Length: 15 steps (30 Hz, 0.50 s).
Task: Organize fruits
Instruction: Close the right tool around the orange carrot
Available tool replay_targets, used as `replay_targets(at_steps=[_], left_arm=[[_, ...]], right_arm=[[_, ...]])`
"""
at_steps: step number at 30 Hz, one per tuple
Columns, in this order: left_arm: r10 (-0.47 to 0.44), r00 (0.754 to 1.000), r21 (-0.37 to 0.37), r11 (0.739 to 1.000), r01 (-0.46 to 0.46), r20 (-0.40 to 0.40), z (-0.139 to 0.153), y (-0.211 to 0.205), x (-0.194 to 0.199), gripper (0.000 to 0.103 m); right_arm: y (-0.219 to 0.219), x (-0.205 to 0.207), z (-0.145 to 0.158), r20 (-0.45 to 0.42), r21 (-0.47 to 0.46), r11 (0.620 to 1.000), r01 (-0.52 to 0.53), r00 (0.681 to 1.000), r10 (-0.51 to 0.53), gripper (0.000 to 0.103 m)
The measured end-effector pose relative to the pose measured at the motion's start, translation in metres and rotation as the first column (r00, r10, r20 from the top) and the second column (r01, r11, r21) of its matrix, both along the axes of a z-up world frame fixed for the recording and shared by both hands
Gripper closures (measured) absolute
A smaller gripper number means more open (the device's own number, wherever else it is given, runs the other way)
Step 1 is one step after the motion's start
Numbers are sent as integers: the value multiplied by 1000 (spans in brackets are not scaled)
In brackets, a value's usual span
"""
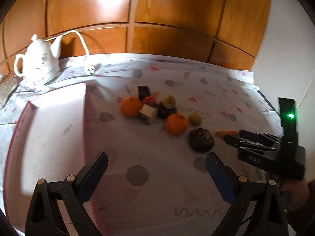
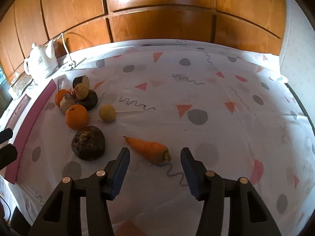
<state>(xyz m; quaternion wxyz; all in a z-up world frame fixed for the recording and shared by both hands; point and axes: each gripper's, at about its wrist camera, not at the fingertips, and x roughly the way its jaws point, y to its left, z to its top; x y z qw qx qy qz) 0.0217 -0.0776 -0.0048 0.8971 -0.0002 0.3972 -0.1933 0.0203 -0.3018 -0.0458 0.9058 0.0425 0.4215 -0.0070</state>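
Observation:
A carrot [image 2: 148, 147] lies on the patterned tablecloth just ahead of my right gripper [image 2: 155, 156], which is open and empty with the carrot's thick end between its fingers' lines. Left of it lie a dark round beet [image 2: 88, 144], an orange [image 2: 76, 117], a pale yellow ball-like fruit [image 2: 107, 113] and a pile of more produce [image 2: 78, 94]. In the left wrist view my left gripper [image 1: 156, 162] is open and empty above the cloth, near the beet [image 1: 201, 142] and the orange [image 1: 176, 123]. The right gripper [image 1: 234, 135] shows at the right, by the carrot [image 1: 224, 133].
A pink-edged white box [image 1: 51, 129] lies at the left of the table. A white teapot [image 1: 39, 62] with a cord stands at the back left. Wooden panelling [image 2: 157, 9] runs behind the table. A white wall [image 1: 291, 39] is at the right.

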Motion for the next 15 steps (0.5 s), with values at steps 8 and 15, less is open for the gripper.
replay_targets(at_steps=[8,15], left_arm=[[-89,994,-29,996,87,-64,-7,-26,11,24],[-126,987,-21,992,125,-103,-18,-55,22,29]], right_arm=[[1,11,-4,5,-73,996,-50,999,51,75],[-5,9,-8,46,-70,997,-22,999,25,76]])
